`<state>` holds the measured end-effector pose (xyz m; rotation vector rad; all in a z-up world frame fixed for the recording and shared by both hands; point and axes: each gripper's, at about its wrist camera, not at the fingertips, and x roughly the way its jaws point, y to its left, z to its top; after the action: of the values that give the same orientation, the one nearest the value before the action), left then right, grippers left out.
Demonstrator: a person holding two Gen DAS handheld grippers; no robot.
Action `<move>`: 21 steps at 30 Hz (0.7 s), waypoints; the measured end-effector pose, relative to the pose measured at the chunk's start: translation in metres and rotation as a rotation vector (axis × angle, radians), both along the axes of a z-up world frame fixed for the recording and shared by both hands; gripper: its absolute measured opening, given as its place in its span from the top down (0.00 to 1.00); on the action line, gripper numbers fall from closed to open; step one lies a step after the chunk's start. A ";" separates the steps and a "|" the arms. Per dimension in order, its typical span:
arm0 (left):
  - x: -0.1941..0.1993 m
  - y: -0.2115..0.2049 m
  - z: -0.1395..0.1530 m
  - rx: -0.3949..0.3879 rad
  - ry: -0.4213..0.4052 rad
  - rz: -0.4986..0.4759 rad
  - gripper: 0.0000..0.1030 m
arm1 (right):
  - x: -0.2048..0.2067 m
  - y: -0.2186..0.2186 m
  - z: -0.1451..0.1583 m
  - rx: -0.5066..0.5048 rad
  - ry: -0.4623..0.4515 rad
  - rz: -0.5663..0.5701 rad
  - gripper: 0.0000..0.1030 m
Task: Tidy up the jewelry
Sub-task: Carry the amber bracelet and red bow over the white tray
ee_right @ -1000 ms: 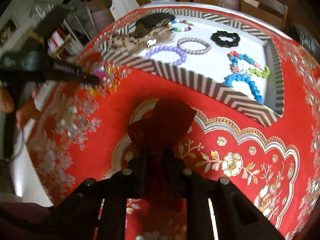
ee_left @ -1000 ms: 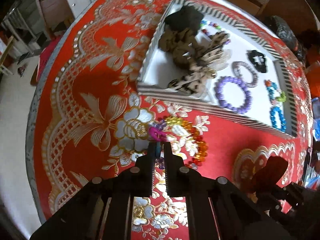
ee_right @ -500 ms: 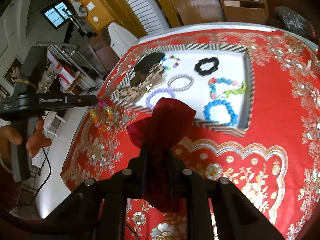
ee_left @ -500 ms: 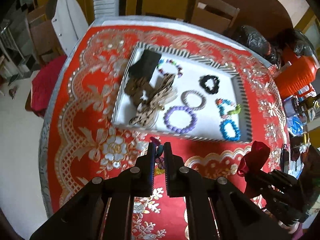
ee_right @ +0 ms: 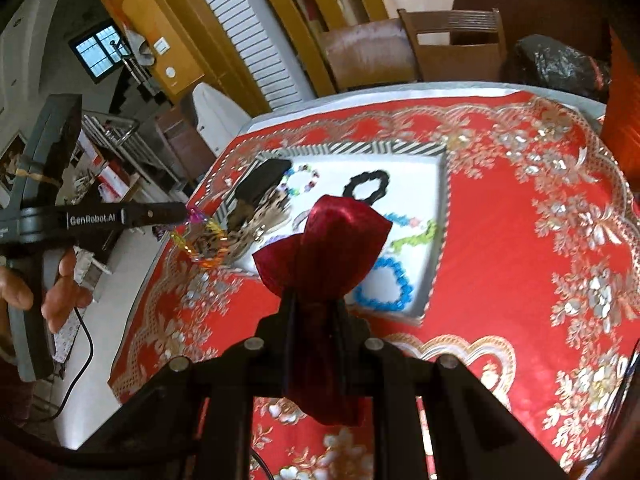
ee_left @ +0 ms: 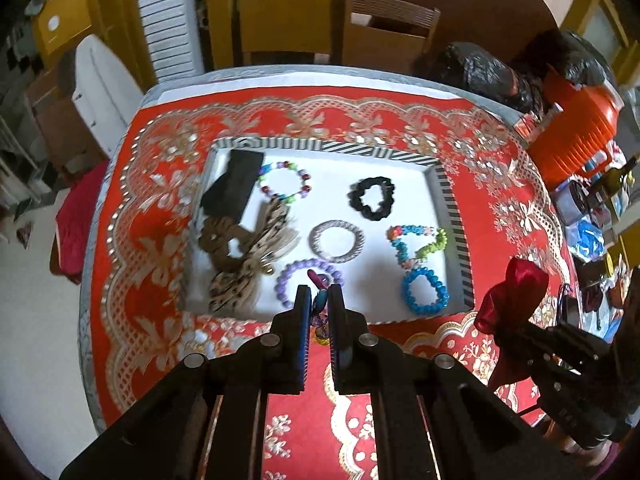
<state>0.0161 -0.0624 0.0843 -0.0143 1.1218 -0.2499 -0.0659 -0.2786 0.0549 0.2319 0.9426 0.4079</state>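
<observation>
My left gripper [ee_left: 319, 305] is shut on a multicoloured bead bracelet [ee_left: 319, 280], which hangs from its tips high above the red tablecloth; the right wrist view shows that bracelet [ee_right: 202, 240] dangling from the left gripper [ee_right: 186, 213]. My right gripper [ee_right: 314, 300] is shut on a dark red satin pouch [ee_right: 324, 248], whose top bulges above the fingers; the left wrist view has the pouch [ee_left: 514, 296] at the right. A white tray [ee_left: 456, 216] with a striped rim holds several bracelets, among them a purple one [ee_left: 286, 280], a blue one [ee_left: 424, 292] and a black scrunchie [ee_left: 372, 198].
Leopard-print hair pieces [ee_left: 248, 256] and a black pouch [ee_left: 232, 188] lie in the tray's left half. Wooden chairs [ee_left: 384, 32] stand behind the table. An orange basket [ee_left: 576, 136] and clutter crowd the right edge. A person's hand [ee_right: 44, 292] grips the left gripper's handle.
Both grippers have risen and pulled back from the table. The bracelet came up off the cloth with the left gripper, and the pouch rose with the right; the whole tray now shows.
</observation>
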 end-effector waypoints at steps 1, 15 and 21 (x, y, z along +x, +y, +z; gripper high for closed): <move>0.002 -0.005 -0.001 0.005 0.000 -0.008 1.00 | 0.003 -0.002 0.000 -0.009 -0.001 -0.002 0.84; 0.028 -0.059 -0.023 0.056 0.022 -0.103 1.00 | 0.045 -0.019 -0.009 -0.037 0.023 -0.056 0.84; 0.039 -0.076 -0.035 0.050 0.046 -0.125 1.00 | 0.064 -0.021 -0.013 -0.045 0.032 -0.069 0.84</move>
<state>0.0552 -0.1382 0.0491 0.0950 1.1763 -0.3341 -0.0016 -0.3000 0.0419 0.2298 0.9718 0.3200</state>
